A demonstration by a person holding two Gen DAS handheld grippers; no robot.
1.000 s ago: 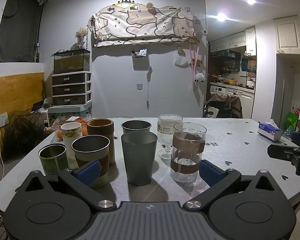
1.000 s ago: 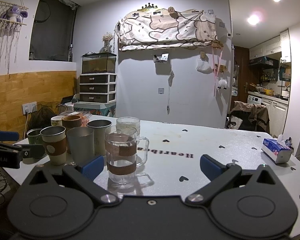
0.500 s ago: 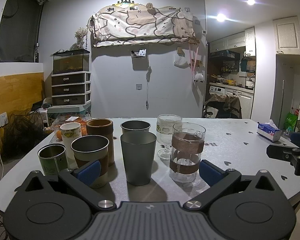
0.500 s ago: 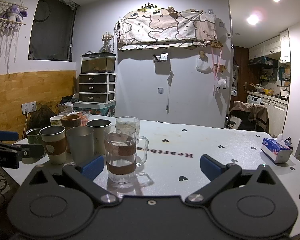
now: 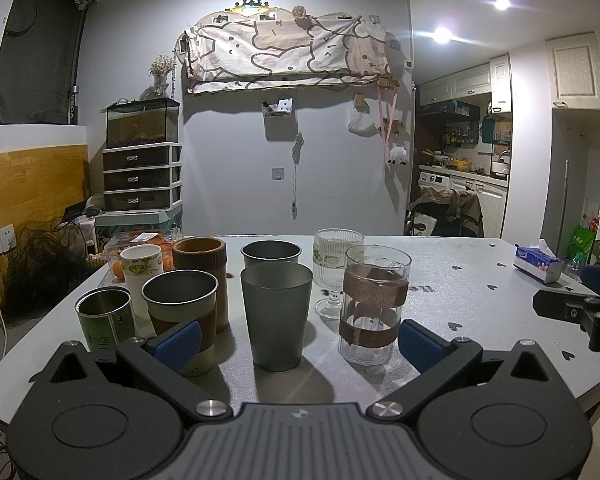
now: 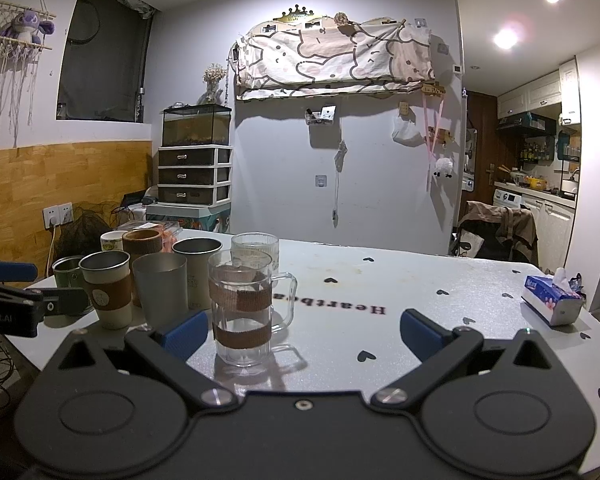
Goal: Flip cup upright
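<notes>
Several cups stand upright in a cluster on the grey table (image 5: 480, 288). A dark grey tumbler (image 5: 277, 316) is in the middle. A clear glass mug with brown bands (image 5: 374, 312) stands to its right, also in the right wrist view (image 6: 242, 312). A steel cup with a brown sleeve (image 5: 180, 308) stands to the left. My left gripper (image 5: 298, 340) is open and empty, just in front of the tumbler. My right gripper (image 6: 302, 330) is open and empty, with the glass mug beside its left finger.
A green tin (image 5: 104, 316), a white cup (image 5: 142, 276), a brown cylinder cup (image 5: 200, 264), a second steel cup (image 5: 271, 254) and a ribbed stemmed glass (image 5: 337, 272) fill the cluster. A tissue pack (image 6: 552, 304) lies at the right. A fruit box (image 5: 140, 240) sits behind.
</notes>
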